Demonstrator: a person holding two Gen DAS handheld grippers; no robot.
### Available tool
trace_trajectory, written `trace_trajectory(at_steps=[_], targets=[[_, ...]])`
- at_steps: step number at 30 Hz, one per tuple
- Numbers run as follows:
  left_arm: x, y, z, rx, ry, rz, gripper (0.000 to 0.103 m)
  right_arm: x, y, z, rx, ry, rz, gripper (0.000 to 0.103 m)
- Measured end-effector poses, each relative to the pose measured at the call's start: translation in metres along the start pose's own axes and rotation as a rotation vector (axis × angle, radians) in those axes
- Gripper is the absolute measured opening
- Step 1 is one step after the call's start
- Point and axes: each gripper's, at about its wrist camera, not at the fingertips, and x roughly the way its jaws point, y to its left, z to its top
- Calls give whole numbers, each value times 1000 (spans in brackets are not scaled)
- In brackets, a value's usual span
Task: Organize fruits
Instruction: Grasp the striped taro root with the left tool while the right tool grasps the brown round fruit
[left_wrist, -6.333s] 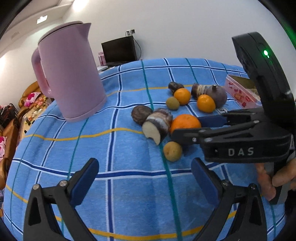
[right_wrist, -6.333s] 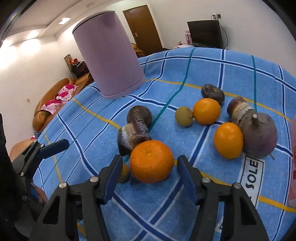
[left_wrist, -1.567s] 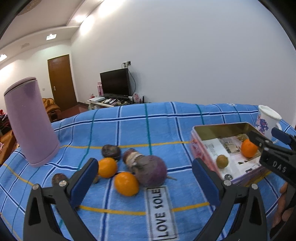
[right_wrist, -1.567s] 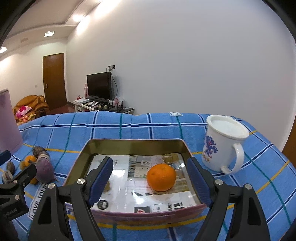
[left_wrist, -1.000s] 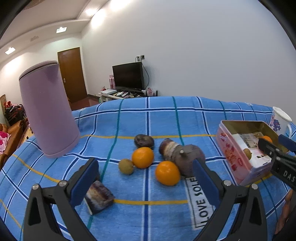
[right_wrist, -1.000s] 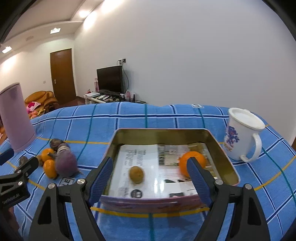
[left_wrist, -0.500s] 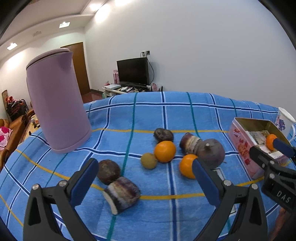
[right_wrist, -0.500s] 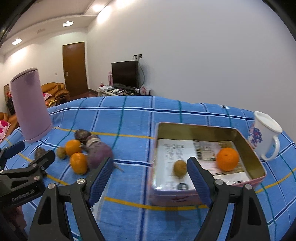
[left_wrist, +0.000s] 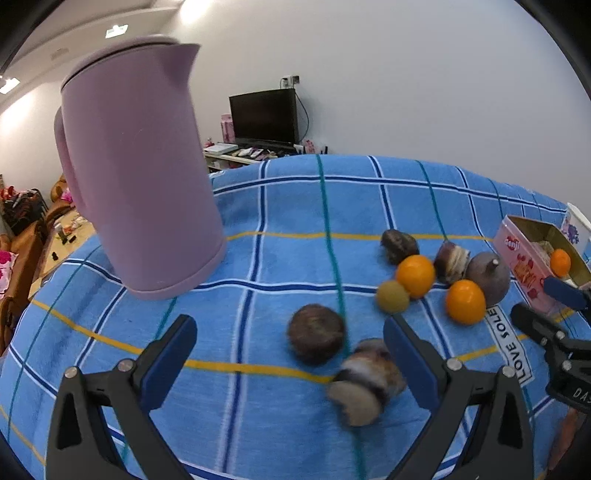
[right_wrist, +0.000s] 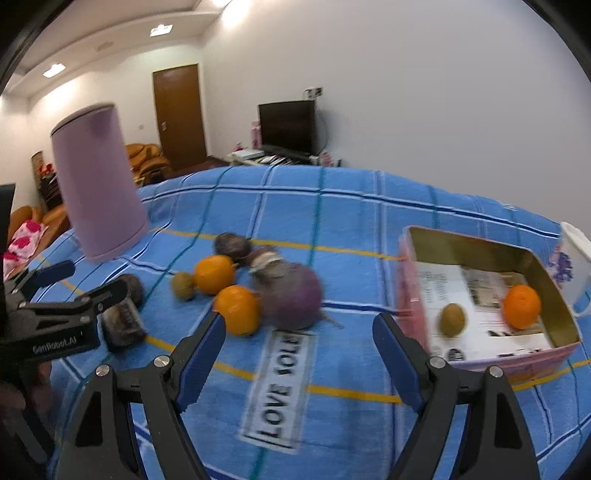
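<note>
Left gripper (left_wrist: 290, 349): jaws apart, nothing between the pads, held above the blue checked cloth (left_wrist: 295, 206).
- Round brown fruit (left_wrist: 316, 338): on the cloth just beyond the gap, toward the right finger.
- Cut, banded brown-and-white piece (left_wrist: 365, 382): blurred, beside the brown fruit, close against the inner side of the right finger; contact cannot be told.
- Pink kettle (left_wrist: 136, 166): upright, ahead and to the left.
- Cluster ahead and to the right: small yellow-green fruit (left_wrist: 392, 296) touching an orange (left_wrist: 415, 276); a second orange (left_wrist: 465, 301) against a large purple bulb (left_wrist: 487, 277); two dark pieces behind them.

Right gripper (right_wrist: 299, 343): jaws apart, empty, over the cloth label reading "LOVE SOLE" (right_wrist: 282, 387).
- Purple bulb and second orange (right_wrist: 237, 309): just beyond the left finger's tip.
- Pink tin (right_wrist: 480, 236): beyond the right finger and to its right, open-topped, lined with printed paper. Inside lie one orange (right_wrist: 522, 306) toward the far right wall and one small yellow-green fruit (right_wrist: 453, 319) nearer the gripper, well apart.
- White mug (right_wrist: 576, 258): behind the tin, at the picture's right edge.
- The left gripper shows at far left, near the cut piece.
</note>
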Motion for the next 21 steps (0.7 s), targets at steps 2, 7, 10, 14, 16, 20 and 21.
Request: trace_trajectory(at_steps=[2, 7, 10, 14, 16, 20, 21], targets=[[-2, 10, 0, 6, -3, -28, 103, 3, 8, 0, -9, 17, 30, 83], [-3, 22, -5, 7, 32, -193, 103, 12, 16, 1, -17, 39, 31, 83], [-1, 12, -9, 32, 72, -270, 101, 15, 12, 0, 4, 63, 48, 83], [-4, -6, -12, 93, 73, -319, 95, 13, 8, -2, 29, 60, 70, 83], [0, -13, -12, 92, 95, -347, 90, 16, 6, -3, 42, 82, 96, 80], [18, -28, -12, 116, 141, -294, 83, 22, 1, -4, 78, 109, 118, 79], [21, -31, -12, 130, 151, -271, 83, 22, -1, -5, 92, 111, 118, 79]])
